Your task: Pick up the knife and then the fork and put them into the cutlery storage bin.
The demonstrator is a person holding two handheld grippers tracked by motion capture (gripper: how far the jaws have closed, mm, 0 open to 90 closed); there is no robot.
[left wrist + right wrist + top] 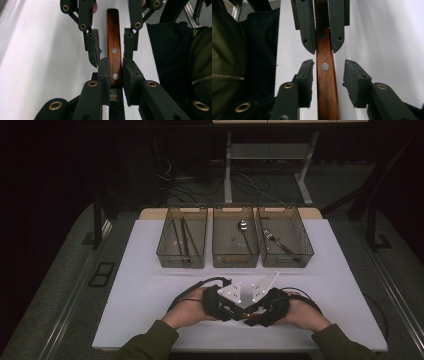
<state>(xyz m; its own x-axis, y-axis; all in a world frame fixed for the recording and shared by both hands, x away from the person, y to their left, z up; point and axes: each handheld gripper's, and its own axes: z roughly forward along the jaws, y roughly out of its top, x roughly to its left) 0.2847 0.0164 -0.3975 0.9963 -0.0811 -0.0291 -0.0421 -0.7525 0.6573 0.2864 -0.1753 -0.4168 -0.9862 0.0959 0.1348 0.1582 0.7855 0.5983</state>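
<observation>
A utensil's brown wooden handle (114, 37) with two metal rivets lies level between my two grippers, which face each other tip to tip near the table's front edge. My left gripper (116, 72) is shut on one end of the handle, both pads pressed on it. In the right gripper view my right gripper (329, 75) straddles the handle (325, 85). Its left pad is close beside the wood and its right pad stands clearly off it. The utensil's working end is hidden. From above, the left gripper (236, 311) and right gripper (253, 315) nearly touch.
Three clear bins stand in a row at the back of the white table (150, 285). The left bin (165, 240) holds thin dark sticks, the middle bin (218, 240) a spoon (243, 227), the right bin (305, 245) a wooden-handled fork (277, 241). My green sleeves lie at the front edge.
</observation>
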